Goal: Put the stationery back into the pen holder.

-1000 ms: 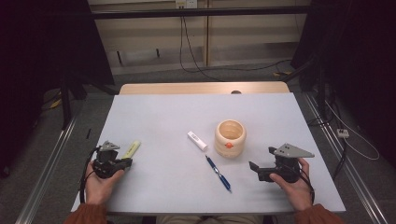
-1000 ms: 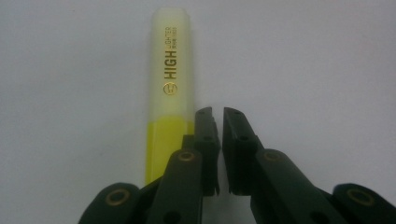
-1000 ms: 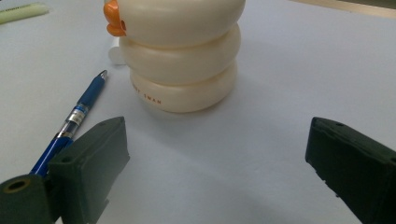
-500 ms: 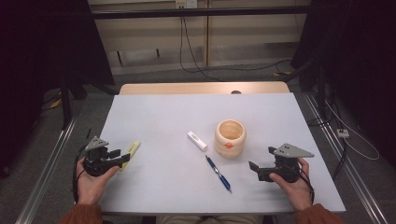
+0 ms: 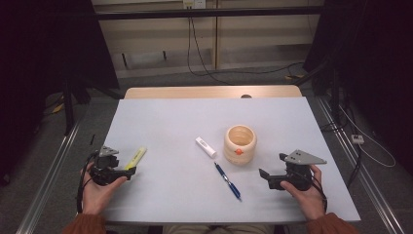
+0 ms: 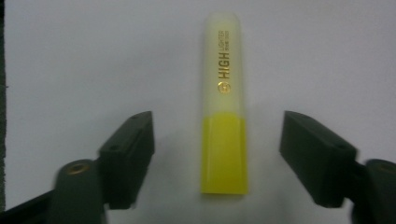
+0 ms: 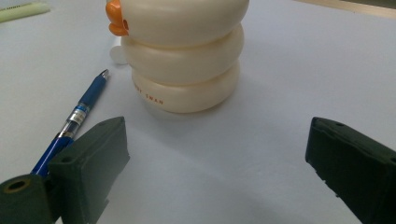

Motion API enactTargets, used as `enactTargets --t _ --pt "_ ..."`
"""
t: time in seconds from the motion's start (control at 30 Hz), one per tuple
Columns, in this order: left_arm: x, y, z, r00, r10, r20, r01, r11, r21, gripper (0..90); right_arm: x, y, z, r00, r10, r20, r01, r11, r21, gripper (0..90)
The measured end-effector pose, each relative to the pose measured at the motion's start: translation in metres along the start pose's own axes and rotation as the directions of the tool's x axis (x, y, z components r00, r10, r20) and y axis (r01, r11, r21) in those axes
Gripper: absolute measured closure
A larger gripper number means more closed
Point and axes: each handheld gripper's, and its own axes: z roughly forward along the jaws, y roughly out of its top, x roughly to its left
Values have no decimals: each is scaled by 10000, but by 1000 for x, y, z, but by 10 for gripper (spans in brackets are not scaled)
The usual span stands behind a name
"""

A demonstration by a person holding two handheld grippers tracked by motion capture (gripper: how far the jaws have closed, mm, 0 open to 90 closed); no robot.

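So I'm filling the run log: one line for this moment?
left gripper: open, jaws just opening, astride highlighter | right gripper: open, empty | table

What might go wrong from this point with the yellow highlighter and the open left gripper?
The left gripper has just been opening; its jaws straddle the highlighter without touching. Closing now would catch only the short yellow end, so it may pivot or slip out. The highlighter lies near the table's left edge, so a nudge might push it off.
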Motion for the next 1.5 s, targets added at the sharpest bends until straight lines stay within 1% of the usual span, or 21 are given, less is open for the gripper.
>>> enactTargets --t 0.17,0.2,0.23,0.33,0.43,0.47,0.5,0.53,0.57,0.63,0.77,0.93,1.0,1.07,1.1,1.13,1.2,1.27,1.33,1.4,1.5 --pt "1 -1 2 9997 163 -188 -156 9991 385 480 -1 0 0 10000 8 0 -8 10000 -9 51" --pt "0 -1 4 9997 190 -160 -182 9986 488 497 -1 0 0 10000 9 1 -9 10000 -8 52" --pt "0 -2 5 9998 176 -112 -171 9991 400 513 -1 0 0 10000 8 1 -8 10000 -9 52" --pt "1 -1 5 9999 124 2 -124 9986 517 539 0 0 0 10000 13 0 -13 10000 4 51" --pt "1 1 5 9999 120 23 -121 9979 632 545 0 0 0 10000 -7 -11 7 10000 17 51" --pt "1 1 5 9998 185 100 -191 9975 675 563 0 0 0 10000 5 -13 -5 10000 10 51" --pt "0 2 5 9995 243 184 -255 9972 703 613 0 0 0 10000 23 -9 -23 10000 16 51" --pt "0 3 5 9994 229 274 -250 9965 800 654 0 0 0 10000 21 -7 -21 10000 8 52" --pt "0 4 5 9995 140 289 -163 9963 842 668 0 0 0 10000 16 -5 -16 10000 14 52" --pt "1 5 6 9994 22 359 -55 9956 931 671 0 0 0 10000 -25 -18 25 10000 18 51" --pt "1 6 5 9993 104 347 -136 9956 925 673 0 0 0 10000 -15 -22 15 10000 8 52" --pt "4 5 3 9987 10 512 -54 9962 873 675 -1 0 0 10000 -6 -8 6 10000 3 52" --pt "3 5 1 9976 209 665 -265 9960 855 674 -1 0 1 10000 5 -5 -5 10000 5 51" --pt "-2 5 -2 9976 426 541 -472 9952 857 675 0 0 1 10000 -2 -19 2 10000 17 52" --pt "-4 6 -4 9971 484 591 -529 9955 780 675 0 0 1 10000 -14 -22 14 10000 15 51" --pt "-6 7 -6 9962 502 711 -552 9960 704 675 0 0 1 10000 -10 -24 10 10000 15 51" --pt "-10 9 -10 9940 730 816 -773 9957 513 675 1 0 2 10000 -17 -40 17 10000 28 51" --pt "-14 11 -13 9896 887 1128 -930 9951 334 675 2 0 2 10000 -14 -64 14 10000 20 51" --pt "-19 13 -15 9855 908 1432 -944 9954 182 675 2 0 2 9999 8 -108 -7 10000 44 57" --pt "-24 14 -17 9779 1052 1804 -1076 9942 36 675 2 0 2 9999 9 -159 -8 10000 52 58" --pt "-34 17 -19 9699 1257 2087 -1264 9919 -100 675 2 0 1 9998 -37 -181 37 10000 21 55"
